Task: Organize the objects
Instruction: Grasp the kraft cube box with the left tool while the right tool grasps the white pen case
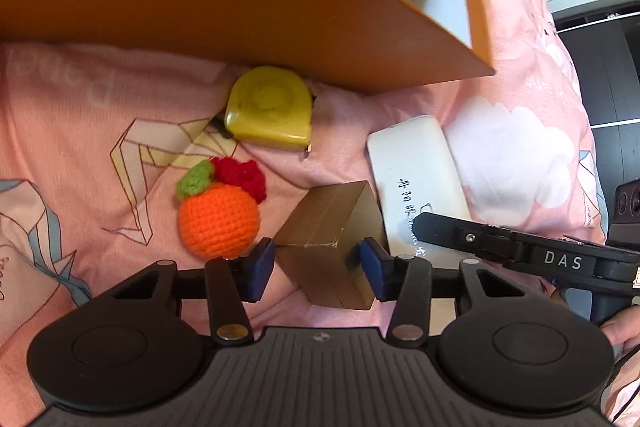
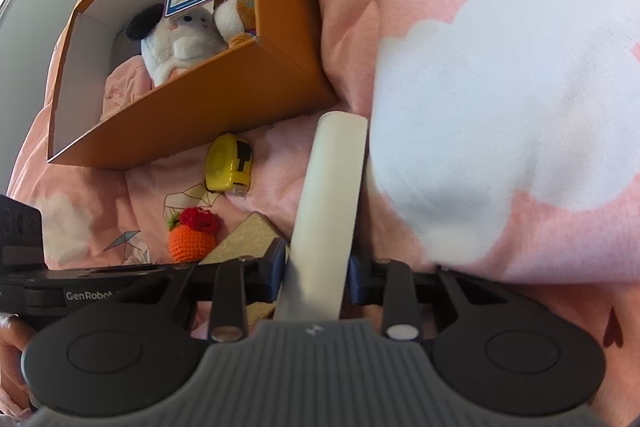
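left wrist: left claw (image 1: 316,267) clamps gold box (image 1: 332,243); right claw (image 2: 316,277) clamps white case (image 2: 328,203).

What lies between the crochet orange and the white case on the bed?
The gold box, with the left claw closed around it; the left wrist view shows the crochet orange and white case flanking it.

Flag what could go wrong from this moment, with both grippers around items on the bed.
The left gripper meets the gold box near a corner, so it may twist out. The right gripper holds the white case at one end; it may sag. The orange box sits tilted on soft bedding.
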A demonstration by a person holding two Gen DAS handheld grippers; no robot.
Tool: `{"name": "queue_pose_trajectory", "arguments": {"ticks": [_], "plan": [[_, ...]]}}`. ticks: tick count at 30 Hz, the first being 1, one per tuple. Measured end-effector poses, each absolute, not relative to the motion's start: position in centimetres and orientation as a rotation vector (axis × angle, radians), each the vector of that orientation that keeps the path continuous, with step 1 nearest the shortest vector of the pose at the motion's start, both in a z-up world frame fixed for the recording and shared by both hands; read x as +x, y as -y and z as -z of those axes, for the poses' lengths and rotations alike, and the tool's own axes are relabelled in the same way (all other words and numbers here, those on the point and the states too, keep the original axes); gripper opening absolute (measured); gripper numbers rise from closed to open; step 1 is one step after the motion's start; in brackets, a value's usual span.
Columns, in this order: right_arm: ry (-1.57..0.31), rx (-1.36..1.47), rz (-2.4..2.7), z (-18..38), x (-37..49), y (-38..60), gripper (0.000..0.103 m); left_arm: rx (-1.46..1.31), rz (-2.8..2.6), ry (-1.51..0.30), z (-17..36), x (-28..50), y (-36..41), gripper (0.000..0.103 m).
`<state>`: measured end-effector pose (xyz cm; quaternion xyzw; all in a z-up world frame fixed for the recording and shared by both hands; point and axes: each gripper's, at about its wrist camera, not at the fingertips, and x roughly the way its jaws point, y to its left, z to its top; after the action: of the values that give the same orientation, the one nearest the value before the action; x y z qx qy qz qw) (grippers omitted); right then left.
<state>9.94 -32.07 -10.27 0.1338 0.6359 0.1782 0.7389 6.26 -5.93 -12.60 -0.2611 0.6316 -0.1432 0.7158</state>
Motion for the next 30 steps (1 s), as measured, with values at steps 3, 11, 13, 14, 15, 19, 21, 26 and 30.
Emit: {"name": "queue_pose_trajectory", "arguments": {"ticks": [3,11,13,14,15,19,21,26,30], "plan": [[-1.387,0.294,-0.413,10.1,9.7,32.1,0.033,-0.621,0.335,-1.372,12.5,6.0,5.8,0.052],[-1.388,0.281,-0.408,10.4,9.6,32.0,0.033,-0.728,0.330,-1.454,15.0,6.0,6.7,0.061],[-1.386,0.274,-0.407,10.4,9.5,32.0,0.033,-0.709,0.312,-1.440,14.9,6.1,6.9,0.065],[-1.384,0.271,-0.408,10.4,9.5,32.0,0.033,-0.707,0.306,-1.435,15.0,6.2,7.0,0.066],[-1.382,0.270,-0.409,10.4,9.5,32.1,0.033,-0.715,0.303,-1.435,15.2,6.2,7.0,0.067],[-1.383,0.273,-0.409,10.5,9.5,32.1,0.033,-0.714,0.315,-1.445,15.9,6.5,7.7,0.068],[-1.385,0.277,-0.408,10.5,9.5,32.2,0.033,-0.702,0.333,-1.442,15.8,6.5,8.0,0.061],[-1.397,0.274,-0.413,10.4,9.8,32.2,0.033,-0.659,0.323,-1.407,14.6,6.3,8.0,0.059],[-1.408,0.267,-0.419,10.3,10.1,32.1,0.035,-0.573,0.306,-1.377,13.1,6.3,8.1,0.058]]}}
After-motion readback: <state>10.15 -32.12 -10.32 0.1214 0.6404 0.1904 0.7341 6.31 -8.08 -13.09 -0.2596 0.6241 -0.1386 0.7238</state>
